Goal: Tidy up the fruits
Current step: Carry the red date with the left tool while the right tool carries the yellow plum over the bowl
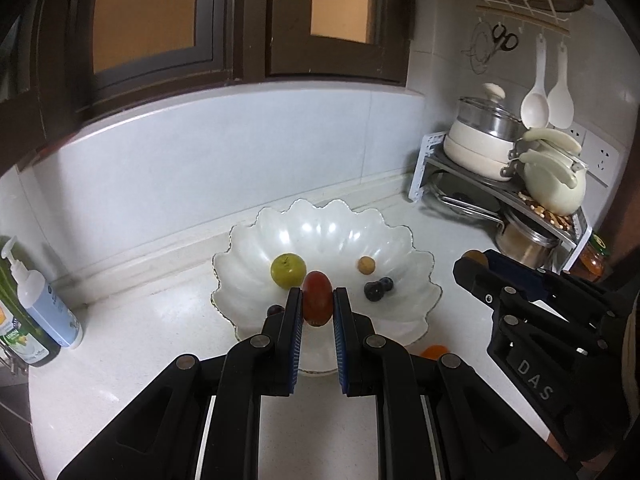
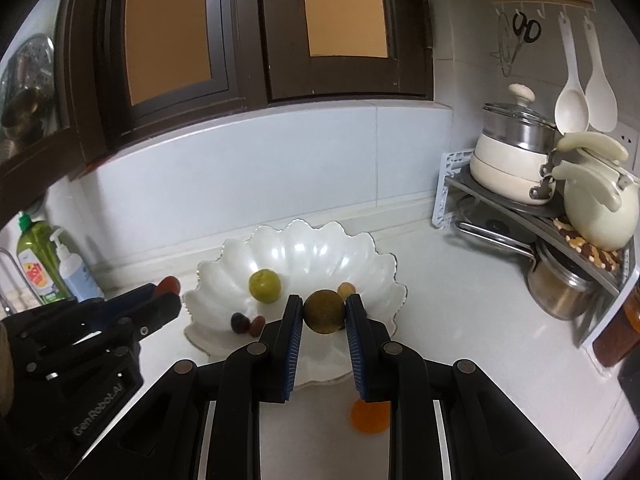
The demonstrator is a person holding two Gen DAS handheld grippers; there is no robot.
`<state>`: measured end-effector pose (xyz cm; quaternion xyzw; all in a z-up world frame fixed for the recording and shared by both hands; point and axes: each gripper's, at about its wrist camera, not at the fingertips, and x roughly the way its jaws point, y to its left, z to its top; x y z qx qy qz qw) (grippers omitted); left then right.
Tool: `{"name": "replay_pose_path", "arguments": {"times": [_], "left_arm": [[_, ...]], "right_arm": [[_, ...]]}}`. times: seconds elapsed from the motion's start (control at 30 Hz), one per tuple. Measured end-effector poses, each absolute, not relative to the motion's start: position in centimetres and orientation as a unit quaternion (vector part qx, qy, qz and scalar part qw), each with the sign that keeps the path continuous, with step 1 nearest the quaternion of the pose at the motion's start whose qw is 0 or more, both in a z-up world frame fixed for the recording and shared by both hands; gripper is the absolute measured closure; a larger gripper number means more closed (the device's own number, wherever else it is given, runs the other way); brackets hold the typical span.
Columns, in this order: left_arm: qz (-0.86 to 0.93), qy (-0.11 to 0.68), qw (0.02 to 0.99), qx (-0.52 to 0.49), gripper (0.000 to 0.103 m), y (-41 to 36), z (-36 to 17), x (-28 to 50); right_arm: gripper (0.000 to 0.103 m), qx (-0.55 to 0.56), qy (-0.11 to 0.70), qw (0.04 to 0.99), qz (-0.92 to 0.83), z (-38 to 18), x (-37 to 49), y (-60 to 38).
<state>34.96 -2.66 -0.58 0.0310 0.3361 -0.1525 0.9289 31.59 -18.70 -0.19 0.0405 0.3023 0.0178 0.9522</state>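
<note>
Left gripper (image 1: 314,300) pinched a red oval fruit (image 1: 317,298) narrowly, above the bowl's (image 1: 256,276) near rim. Right gripper (image 2: 323,312) clamped a round olive-brown fruit (image 2: 324,311), slightly wider, over the same white scalloped bowl. Inside lay a green fruit (image 1: 288,271), a tan one (image 1: 366,265) and dark berries (image 1: 378,289).

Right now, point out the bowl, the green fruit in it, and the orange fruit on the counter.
bowl (image 1: 320,216): left wrist view, back scalloped rim.
green fruit (image 1: 288,271): left wrist view, middle of its skin.
orange fruit (image 2: 370,416): right wrist view, middle of its visible part.
</note>
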Motion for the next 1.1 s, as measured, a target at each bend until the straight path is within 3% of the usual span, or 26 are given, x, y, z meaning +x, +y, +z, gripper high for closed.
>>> {"name": "replay_pose_path", "arguments": {"times": [1.1], "left_arm": [[-0.133,0.443,0.886,0.045,0.087,-5.3,-7.0,45.0]], "right_arm": [[0.079,0.034,0.422,0.906,0.024,-6.5,42.1,-19.5]]}}
